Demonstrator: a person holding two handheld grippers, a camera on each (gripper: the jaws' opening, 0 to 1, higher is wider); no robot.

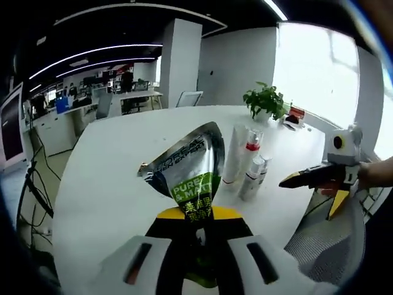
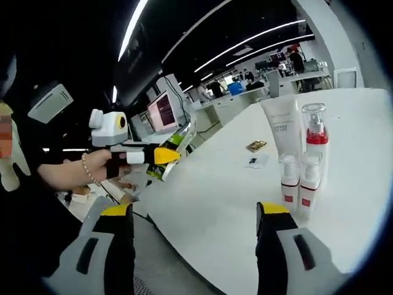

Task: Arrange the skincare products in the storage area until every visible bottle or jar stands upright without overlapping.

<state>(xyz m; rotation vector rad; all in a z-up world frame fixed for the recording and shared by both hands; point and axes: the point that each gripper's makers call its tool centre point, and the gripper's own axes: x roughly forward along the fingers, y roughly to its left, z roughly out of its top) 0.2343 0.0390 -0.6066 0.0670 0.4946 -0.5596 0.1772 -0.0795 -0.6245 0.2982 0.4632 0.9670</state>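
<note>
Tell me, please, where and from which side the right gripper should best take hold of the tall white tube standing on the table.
Probably the tall white tube's upper body, approached from the near table edge. It stands upright on its cap, and the red-collared pump bottle and two small bottles crowd its right and lower front. The right gripper, open, faces it; high up, the flattened body looks clear.

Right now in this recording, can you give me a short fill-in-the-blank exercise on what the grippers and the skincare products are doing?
1. The left gripper is shut on a silver and green ____.
2. The white tube, the red-collared pump bottle and the two small bottles all stand ____ on the white table.
3. The right gripper has its jaws ____ and holds nothing.

Missing words: pouch; upright; open
</note>
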